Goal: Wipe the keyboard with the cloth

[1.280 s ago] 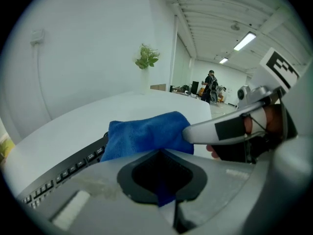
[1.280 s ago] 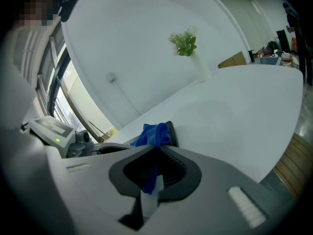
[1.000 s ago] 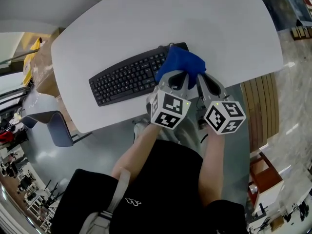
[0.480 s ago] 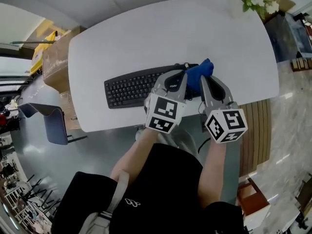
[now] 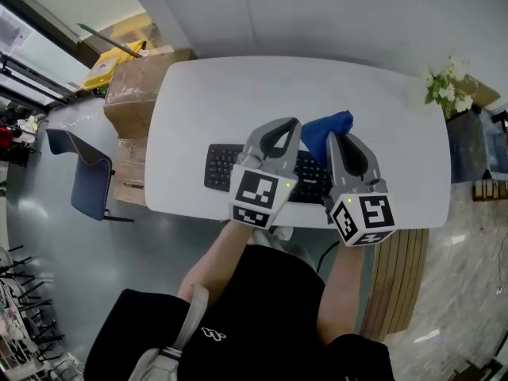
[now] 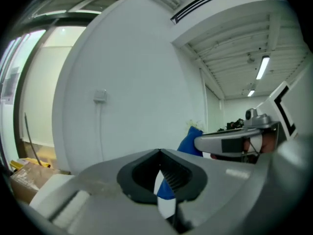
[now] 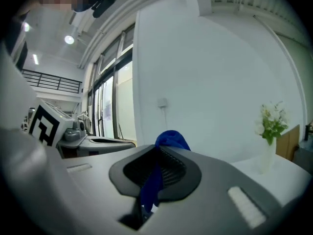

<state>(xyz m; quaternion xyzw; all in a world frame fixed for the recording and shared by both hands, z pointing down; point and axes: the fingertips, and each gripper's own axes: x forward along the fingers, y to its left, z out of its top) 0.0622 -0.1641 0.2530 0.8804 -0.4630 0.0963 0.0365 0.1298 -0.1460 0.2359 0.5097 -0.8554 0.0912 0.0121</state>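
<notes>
Right claw (image 7: 159, 149): jaws closed on the blue cloth (image 7: 171, 138). A fold stands above the tips and a tail hangs down between the pads.

Left claw (image 6: 159, 152): jaws together, nothing held between them. It sits just to the left of the right claw, at about the same height.

Both claws are held up off the bench (image 5: 238, 94) and point level toward the wall. The cloth is therefore at the right claw's tip, in the air, touching nothing below.

Keyboard (image 5: 220, 165): flat on the bench beneath both claws, which partly cover it in the head view.

Flowers in a vase (image 7: 270, 126) stand well ahead of the right claw, to its right.

Judgement: the cloth is not on the keys at present, and whether a pass is pending or finished cannot be told. The next move calls for tipping the right claw down and laying the cloth onto the keys. The left claw is free to steady the keyboard.
</notes>
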